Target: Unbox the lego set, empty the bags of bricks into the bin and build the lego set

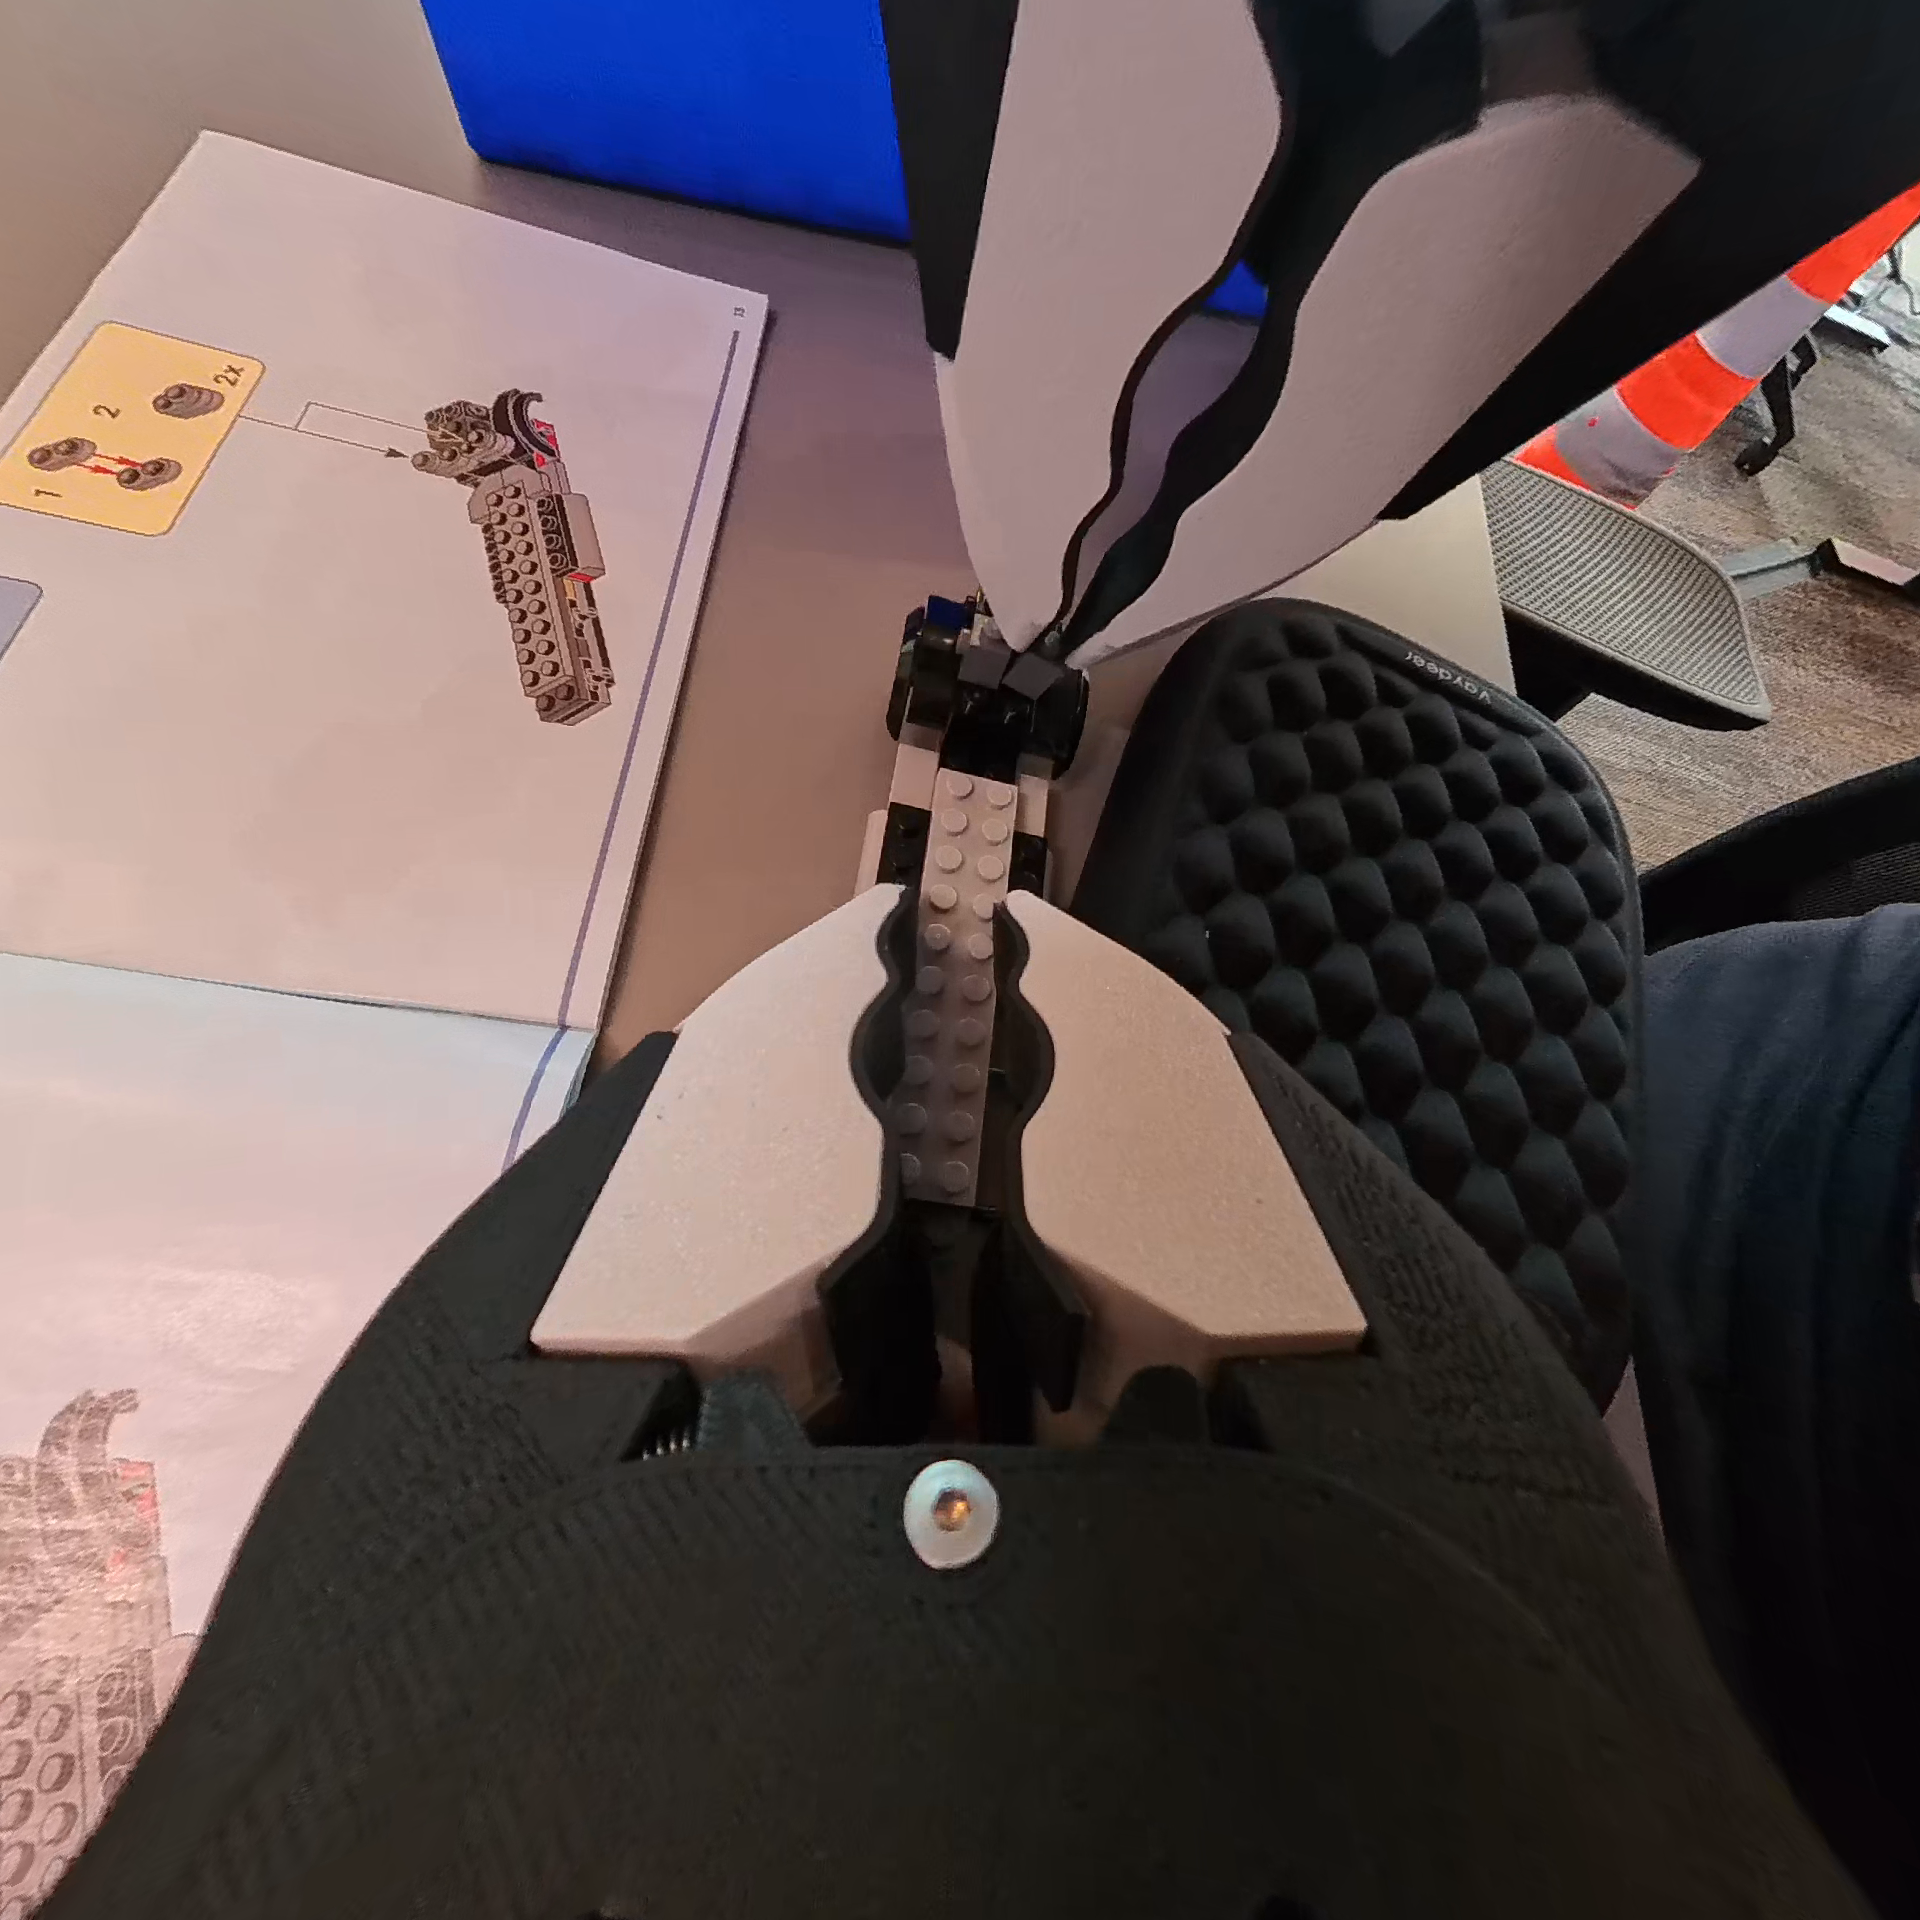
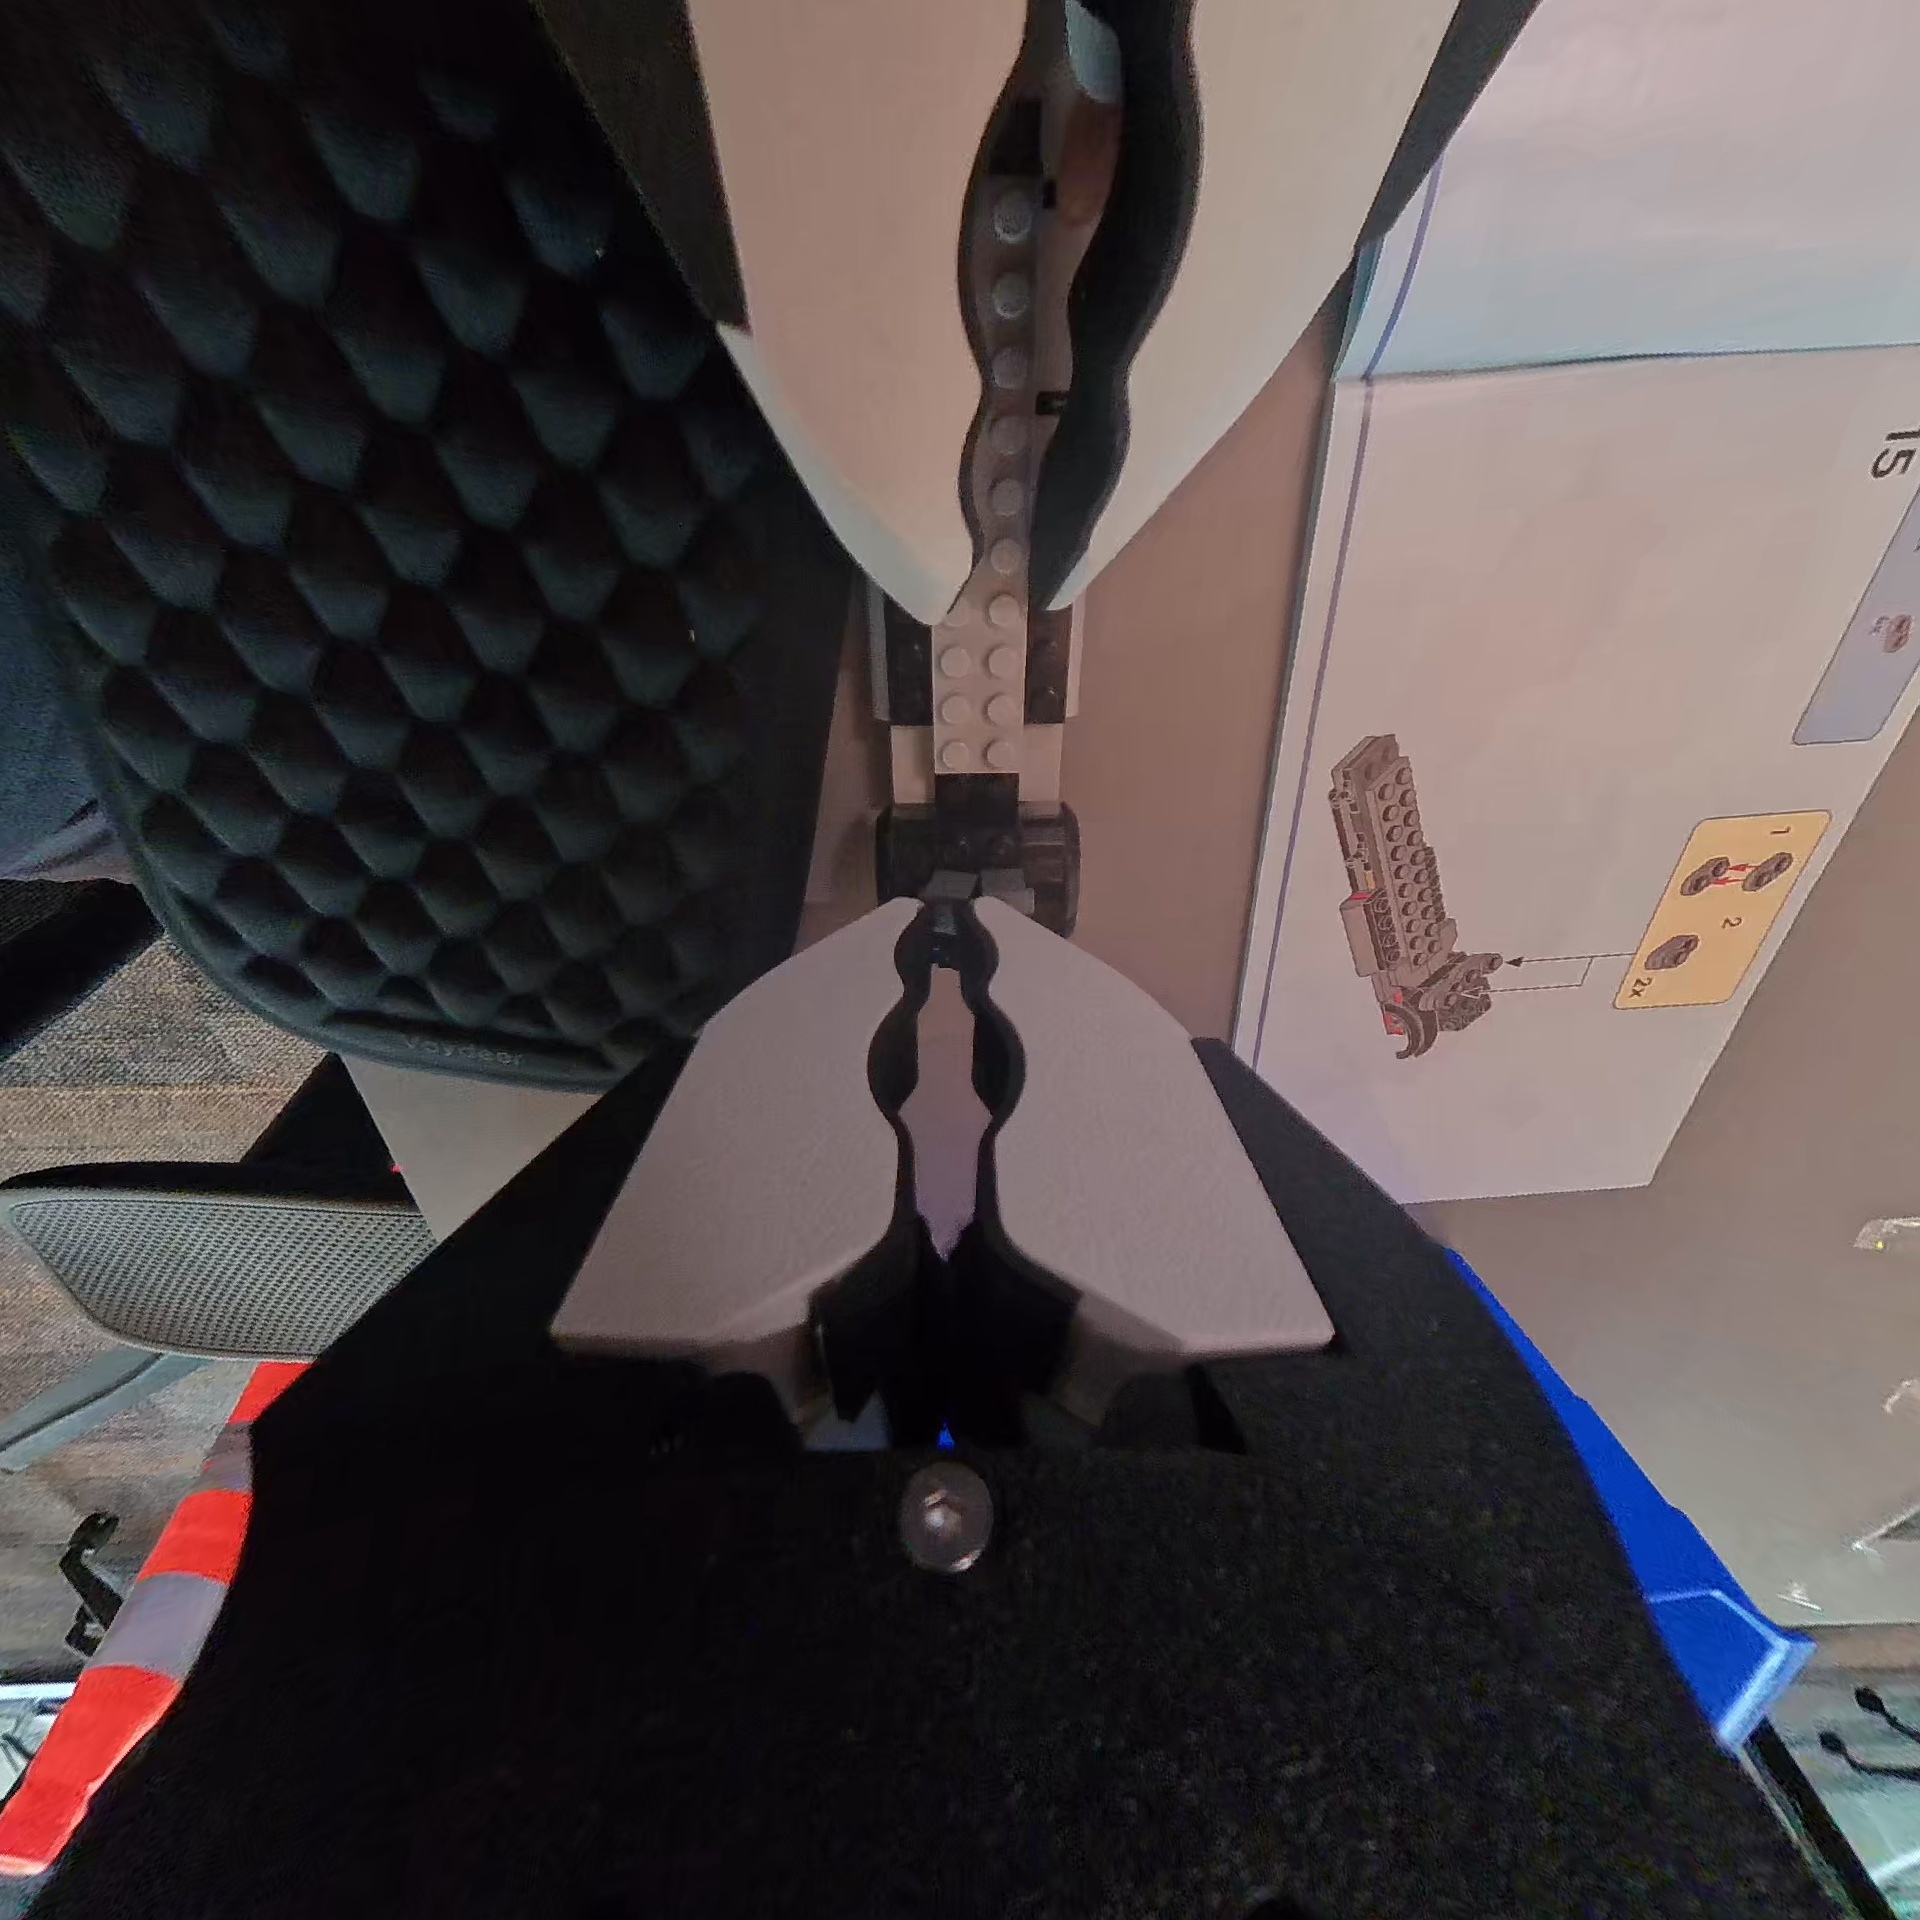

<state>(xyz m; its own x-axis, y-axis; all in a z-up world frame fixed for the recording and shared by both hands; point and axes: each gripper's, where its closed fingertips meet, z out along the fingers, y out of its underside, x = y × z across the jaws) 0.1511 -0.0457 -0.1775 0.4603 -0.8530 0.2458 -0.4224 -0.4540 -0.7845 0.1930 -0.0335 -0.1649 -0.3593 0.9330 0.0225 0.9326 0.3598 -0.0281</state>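
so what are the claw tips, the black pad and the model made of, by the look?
Left claw fingertips: likely 3D-printed plastic, matte white, grainy, over black layered-looking bodies.
Black pad: looks like soft fabric-covered foam or gel, with dimpled honeycomb bumps.
Model: hard moulded plastic, smooth and studded, grey and black.

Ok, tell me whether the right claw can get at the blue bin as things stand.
Probably not freely: the right claw is pinching a small piece at the lego build, though the blue bin sits close beside it.
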